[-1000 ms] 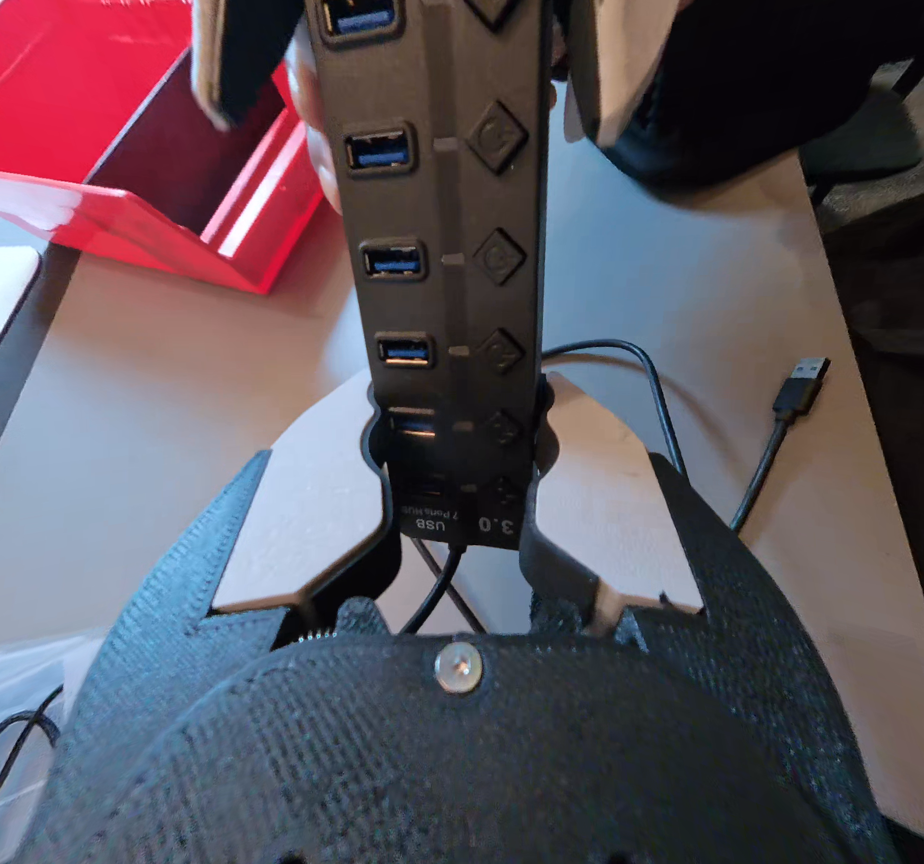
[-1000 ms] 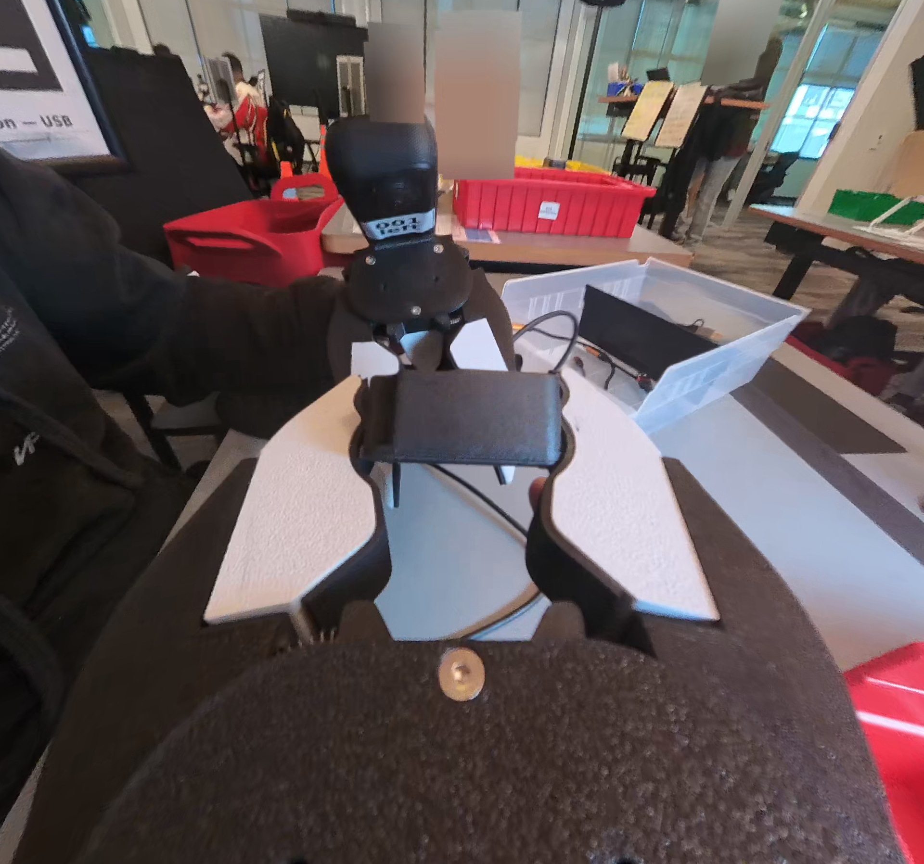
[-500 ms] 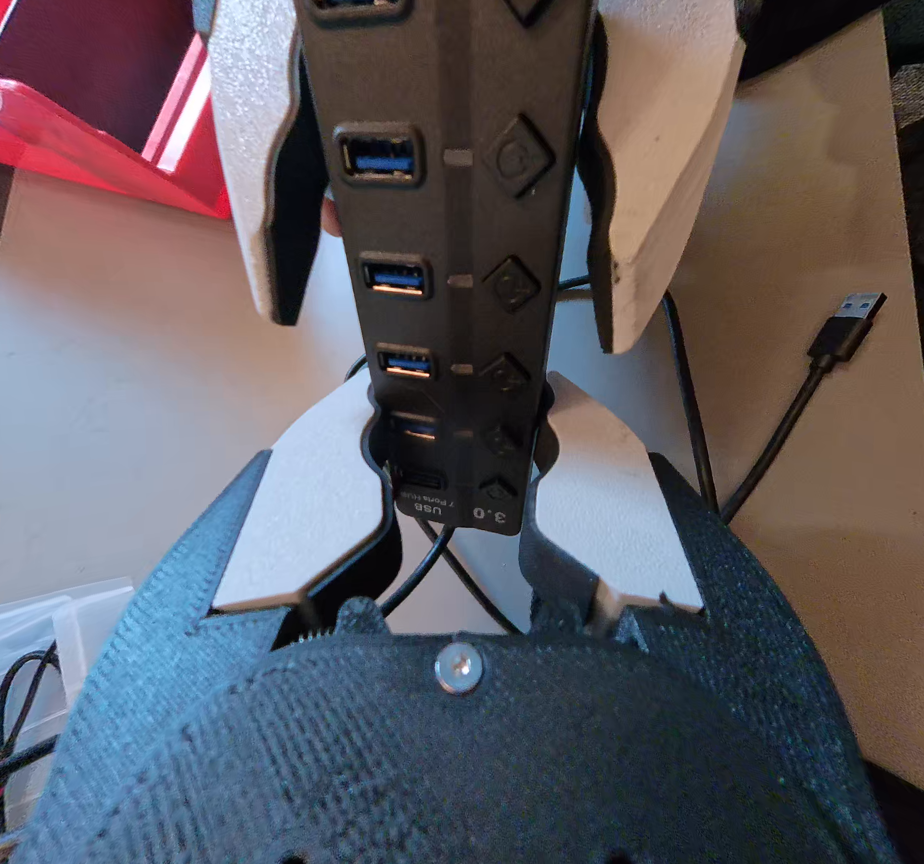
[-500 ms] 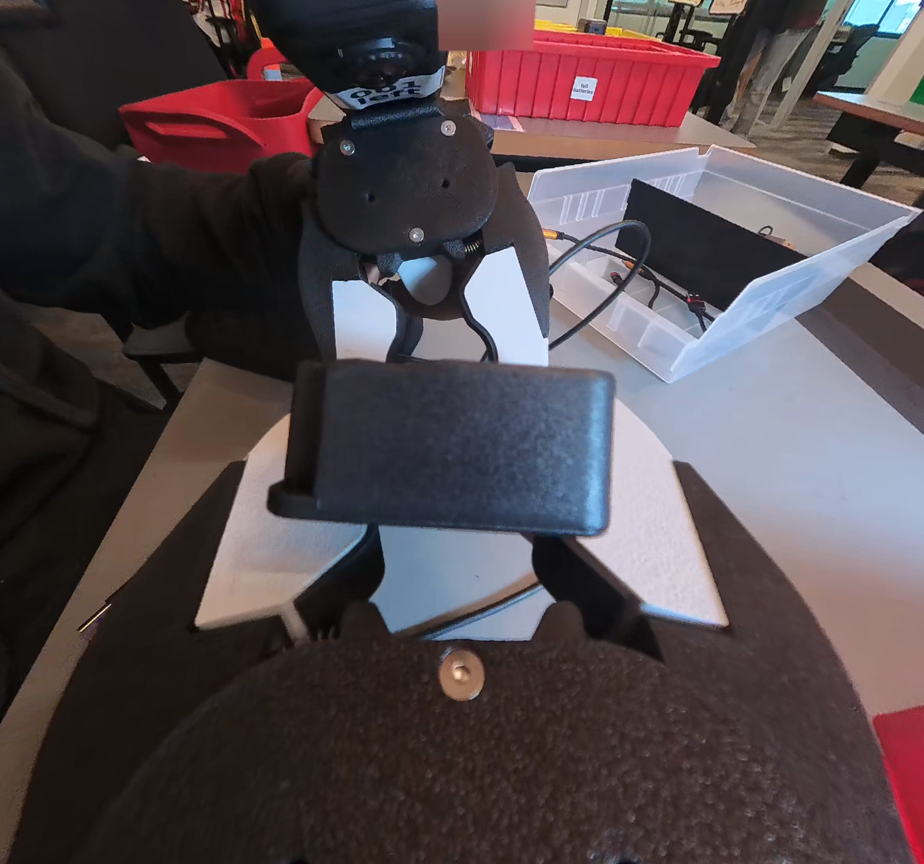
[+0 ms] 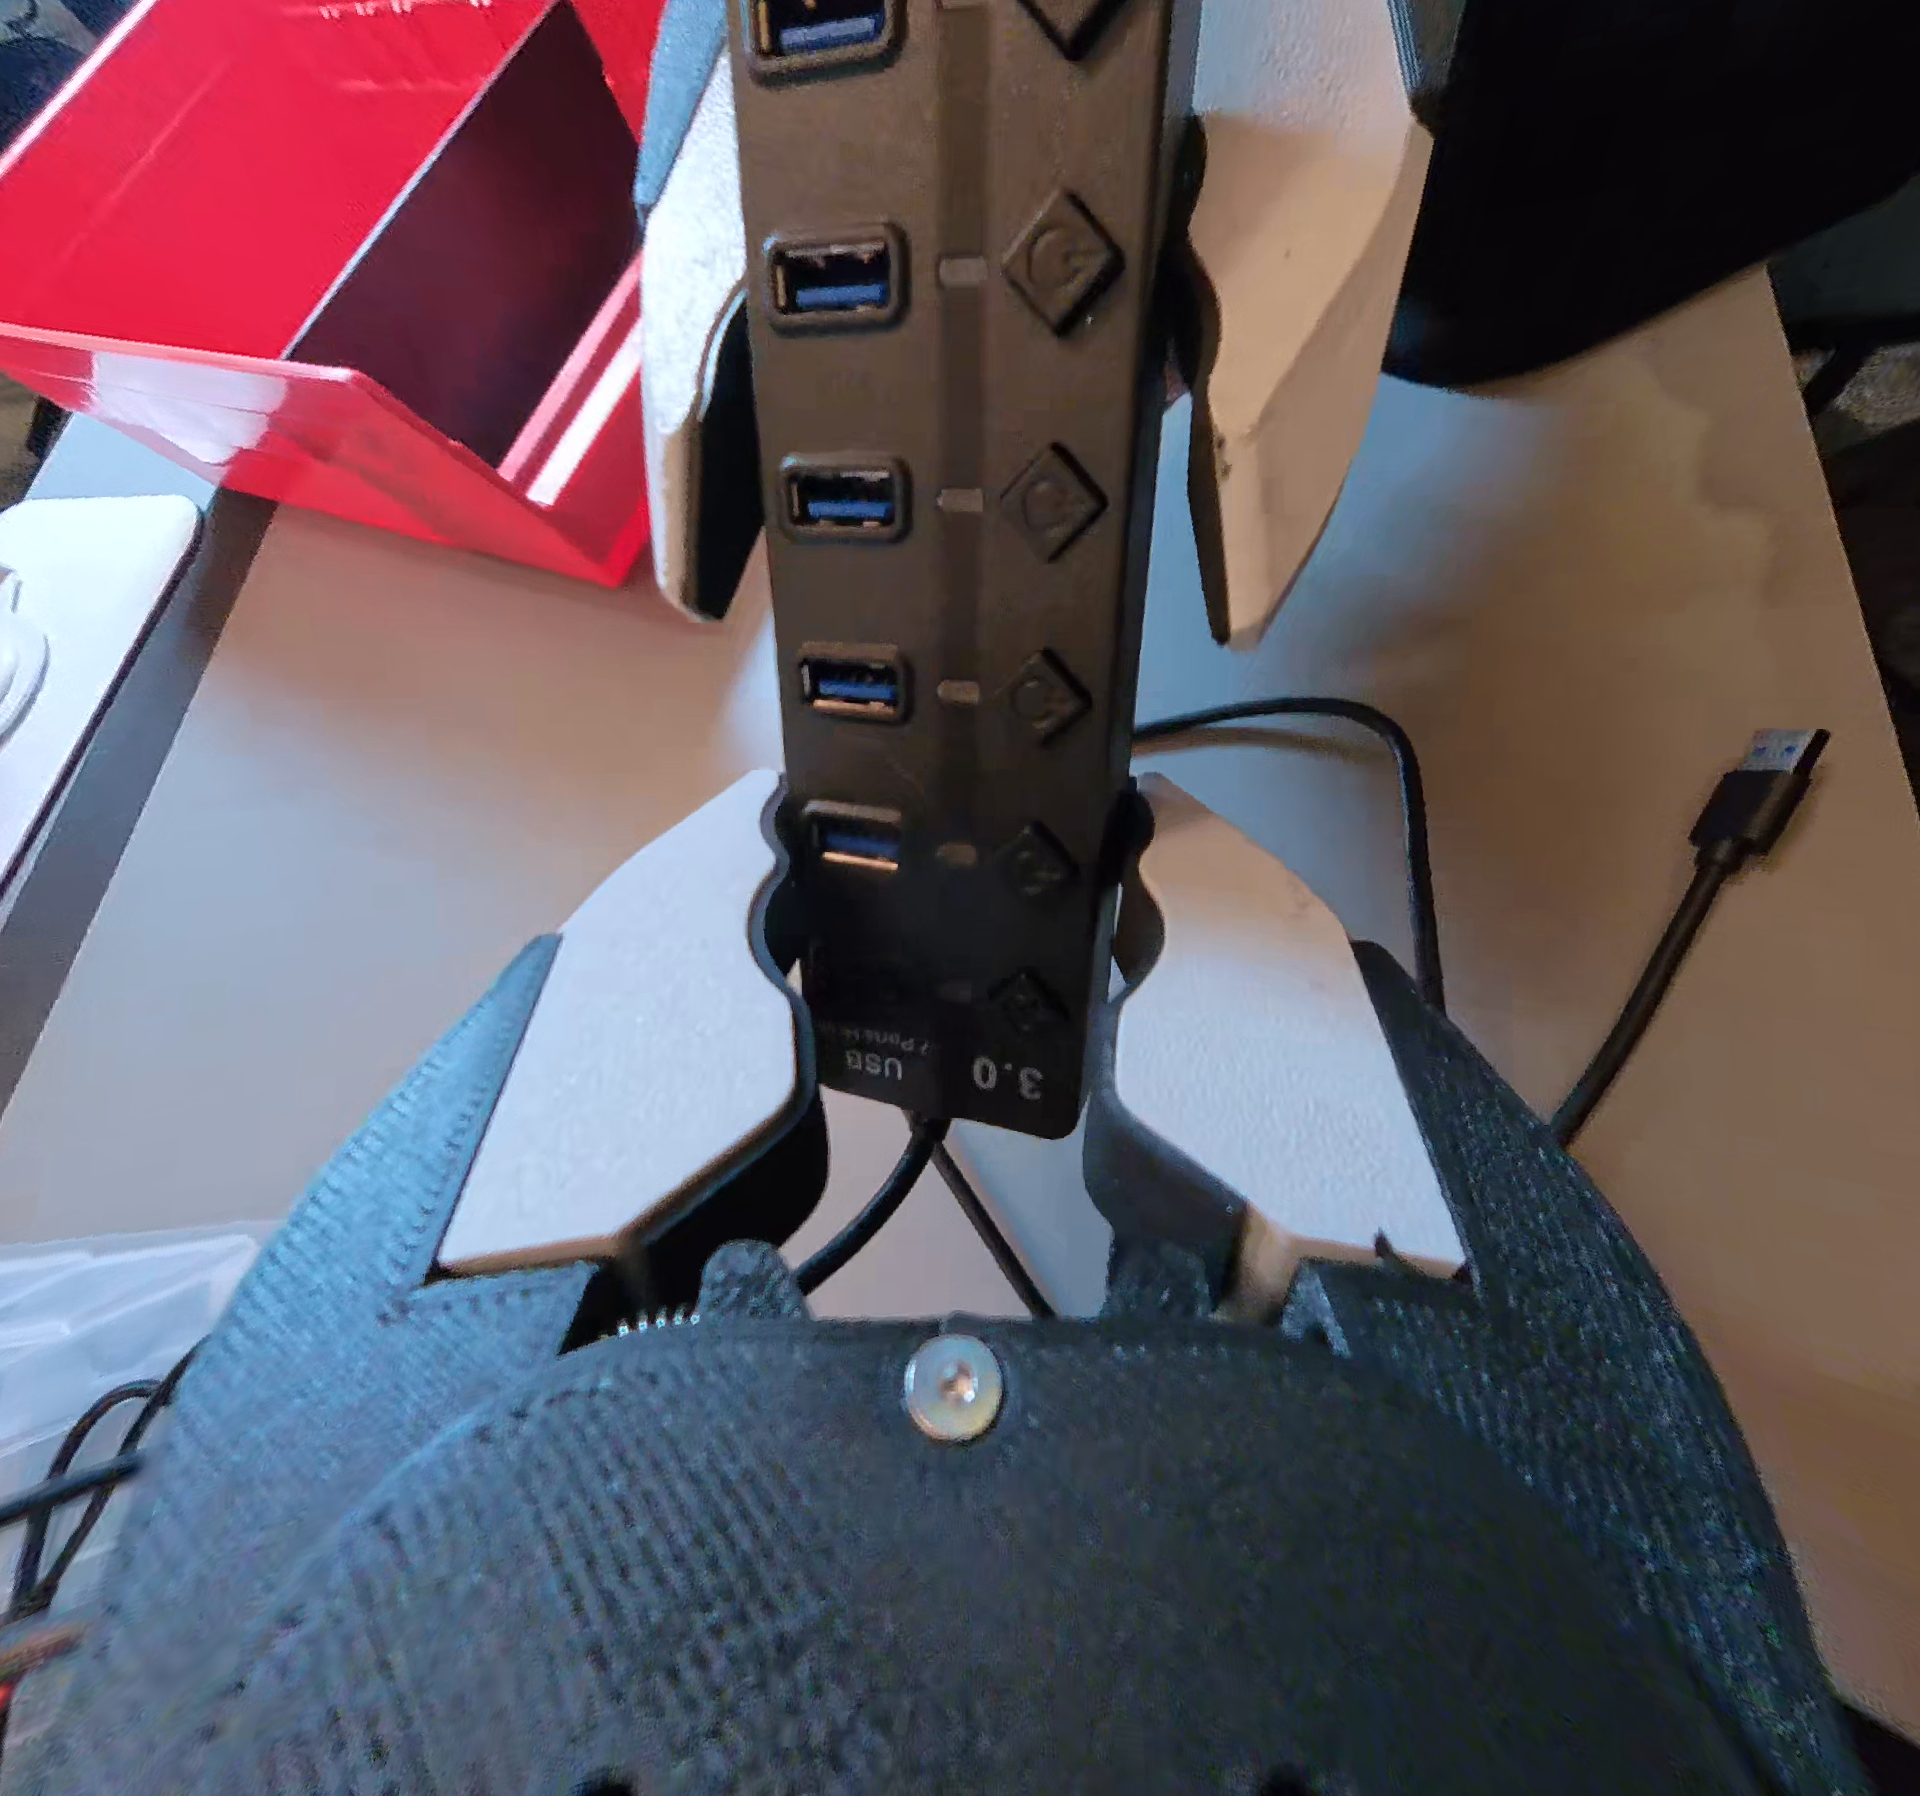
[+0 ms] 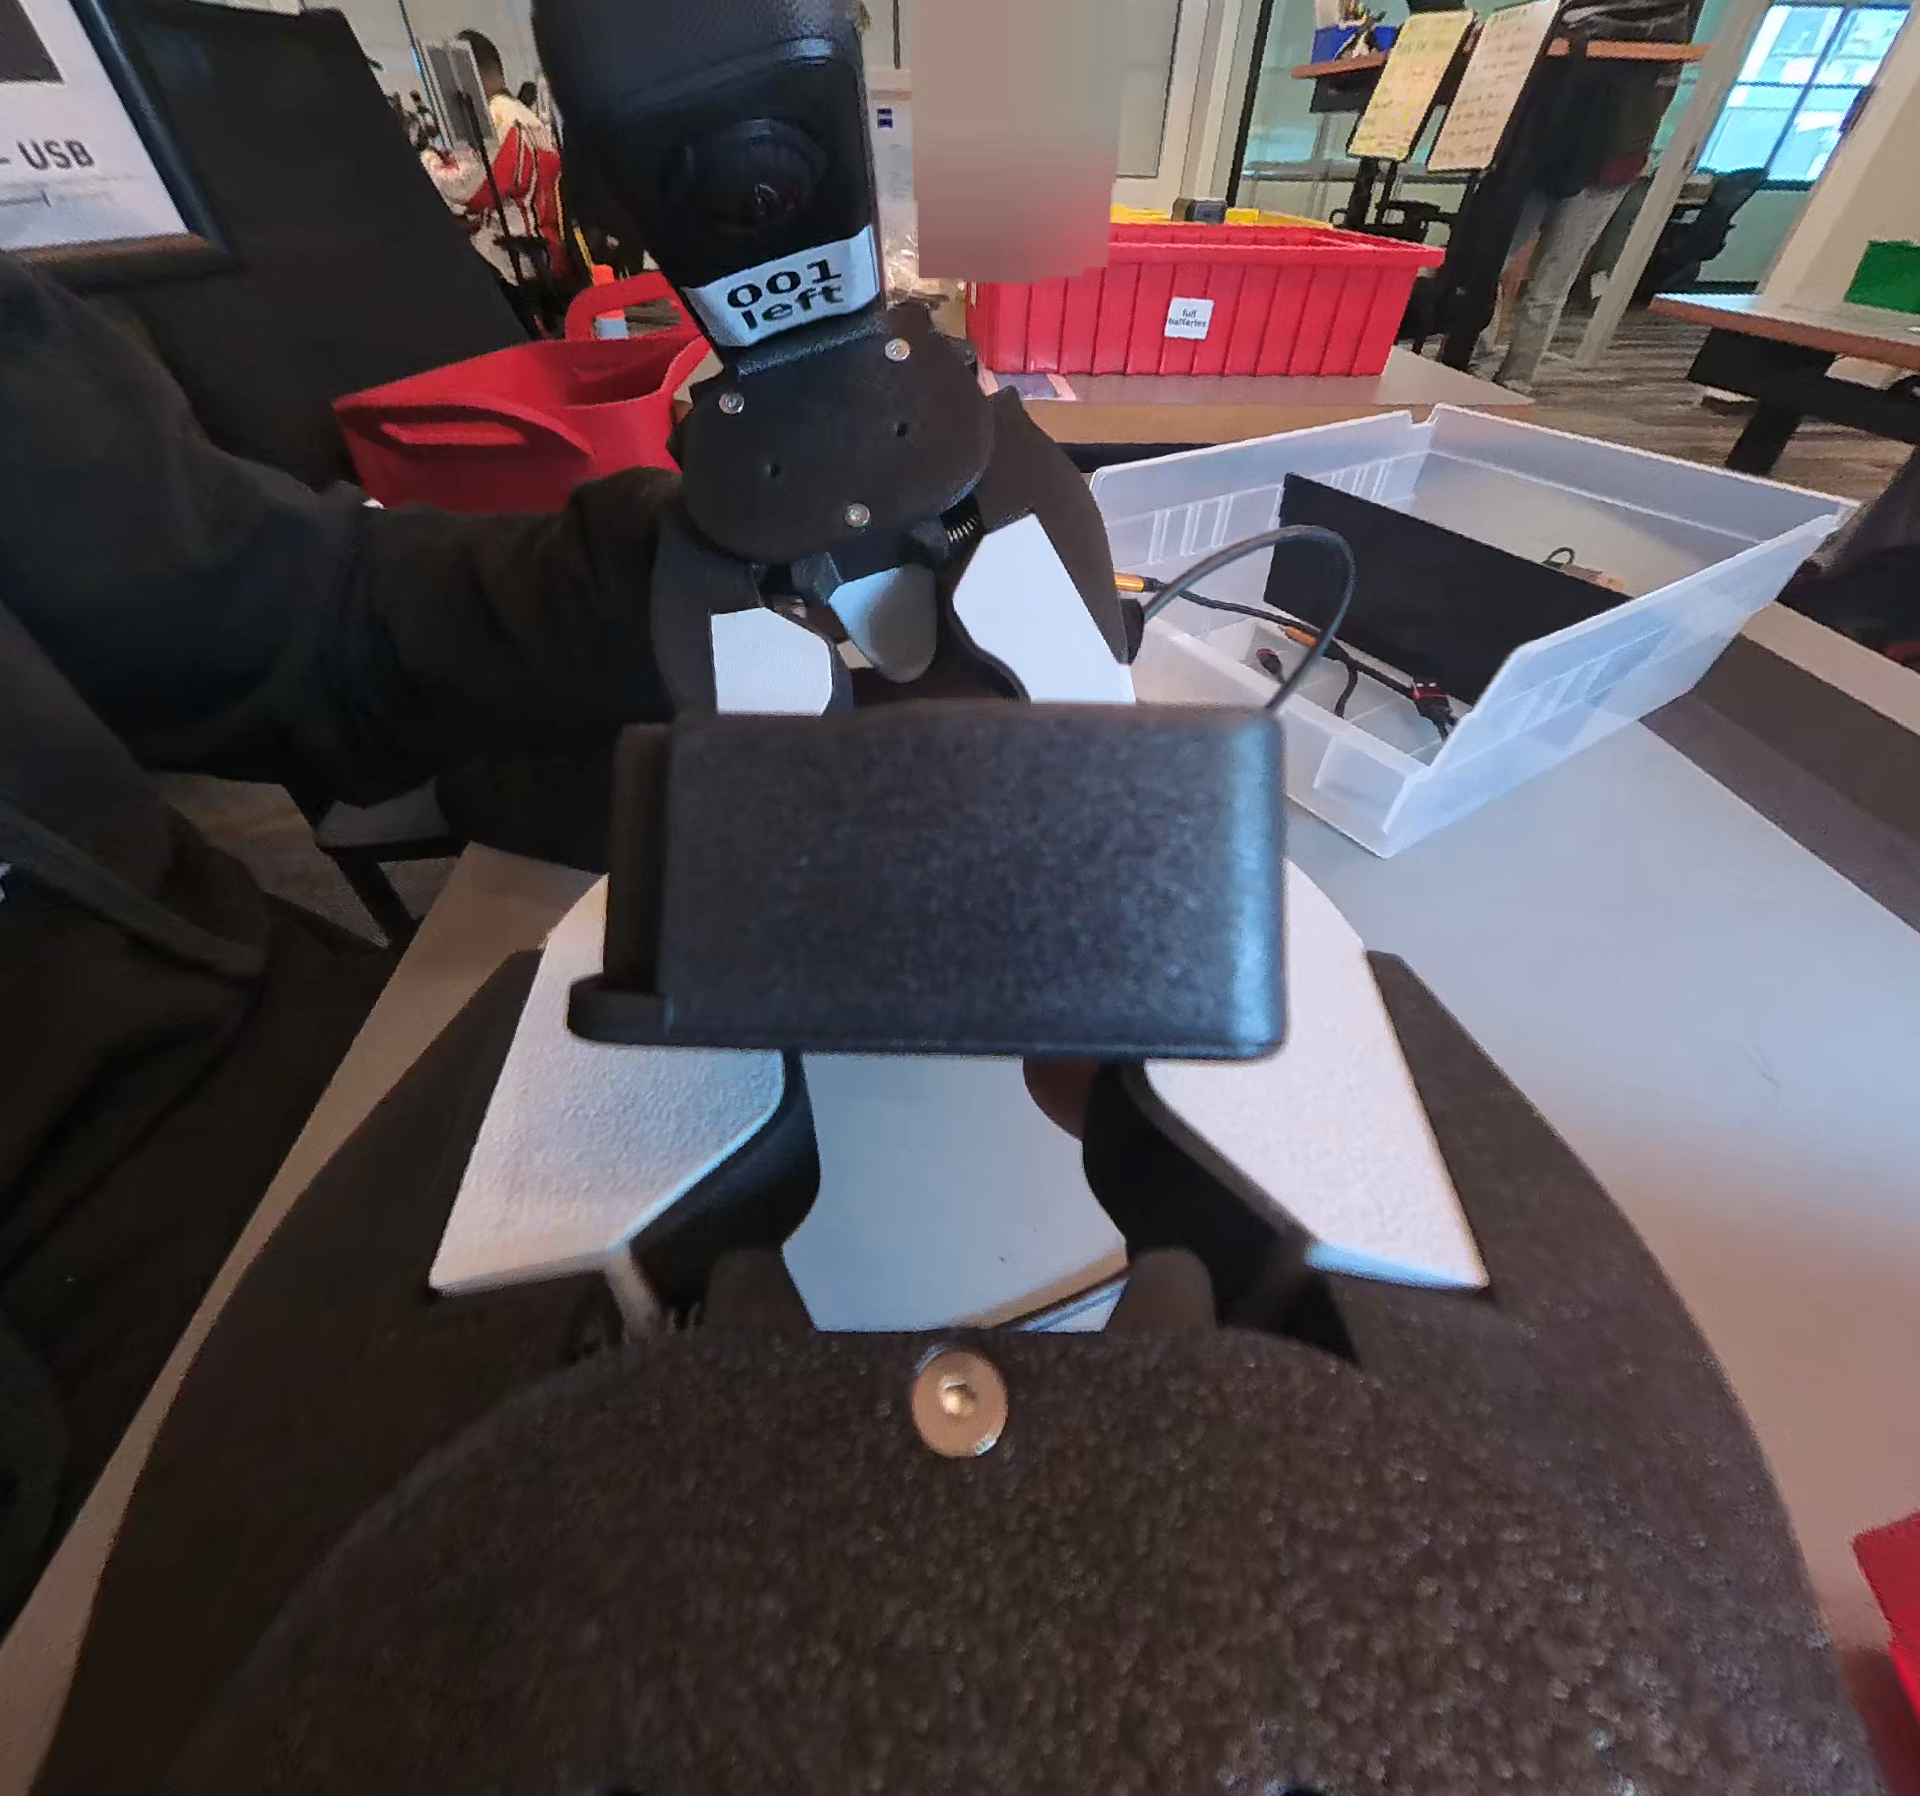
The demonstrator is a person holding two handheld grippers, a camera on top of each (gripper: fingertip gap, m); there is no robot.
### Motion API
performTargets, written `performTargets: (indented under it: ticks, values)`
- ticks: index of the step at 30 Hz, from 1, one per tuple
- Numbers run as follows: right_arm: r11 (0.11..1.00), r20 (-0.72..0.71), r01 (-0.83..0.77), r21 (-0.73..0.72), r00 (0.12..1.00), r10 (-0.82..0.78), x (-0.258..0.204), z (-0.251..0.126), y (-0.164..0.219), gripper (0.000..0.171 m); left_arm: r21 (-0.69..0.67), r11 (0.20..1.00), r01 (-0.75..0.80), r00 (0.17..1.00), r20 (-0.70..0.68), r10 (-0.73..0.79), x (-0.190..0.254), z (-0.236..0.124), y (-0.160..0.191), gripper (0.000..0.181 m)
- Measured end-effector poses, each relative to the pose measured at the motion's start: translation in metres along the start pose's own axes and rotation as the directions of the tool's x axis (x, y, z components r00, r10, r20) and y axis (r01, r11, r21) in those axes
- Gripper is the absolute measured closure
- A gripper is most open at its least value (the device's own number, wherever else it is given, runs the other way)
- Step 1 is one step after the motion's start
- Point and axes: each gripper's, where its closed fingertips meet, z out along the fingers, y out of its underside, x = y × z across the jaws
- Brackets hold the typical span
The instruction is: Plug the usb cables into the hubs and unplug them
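A long black USB hub [image 5: 966, 499] with a row of blue ports and diamond buttons is held above the table. My left gripper [image 5: 951, 811] is shut on its near, cable end. My right gripper [image 5: 966, 614] comes from the far side, with a white finger close along each long edge of the hub's far half. In the right wrist view the hub's end face [image 6: 966, 873] hides my right gripper's tips [image 6: 956, 925]; the left gripper [image 6: 904, 686] shows behind it. A loose black USB plug [image 5: 1766, 780] lies on the table at right. All visible ports are empty.
A red bin [image 5: 312, 240] stands on the beige table [image 5: 416, 811] at the far left. A clear plastic bin [image 6: 1558, 603] with cables and a black divider sits beyond the left gripper. The hub's own cable [image 5: 904, 1185] hangs below it. A black-sleeved arm [image 6: 312, 603] holds the left gripper. Across from one pair of fingers to the other is roughly 5 centimetres.
The right gripper slid along the hub from its far end towards the left gripper, then eased back slightly. Both views have shifted a little. The left gripper's hold is unchanged.
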Motion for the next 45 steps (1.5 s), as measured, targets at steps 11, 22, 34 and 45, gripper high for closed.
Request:
performTargets:
  ticks: [11, 22, 34, 45]
  values:
    - [0.997, -0.041, -0.066, 0.045, 0.997, 0.068, 0.018, -0.012, -0.005, 0.107, 0.232, 0.963, 0.137, 0.990, 0.007, -0.142, -0.025, -0.038, -0.018, 0.120]
    - [0.998, 0.018, -0.067, -0.011, 0.998, 0.068, 0.010, -0.008, 0.003, 0.107, -0.012, 1.000, 0.001, 1.000, -0.004, -0.001, -0.005, -0.009, 0.005, 0.125]
    - [0.999, -0.024, -0.039, -0.036, 0.999, 0.039, 0.001, 0.013, 0.013, 0.082, -0.291, 0.954, -0.075, 0.996, 0.015, 0.083, -0.001, -0.002, 0.035, 0.125]
    - [0.996, -0.171, 0.030, -0.086, 0.984, -0.045, 0.010, 0.022, 0.019, 0.080, -0.323, 0.945, -0.043, 0.998, 0.019, 0.052, -0.002, -0.001, 0.042, 0.126]
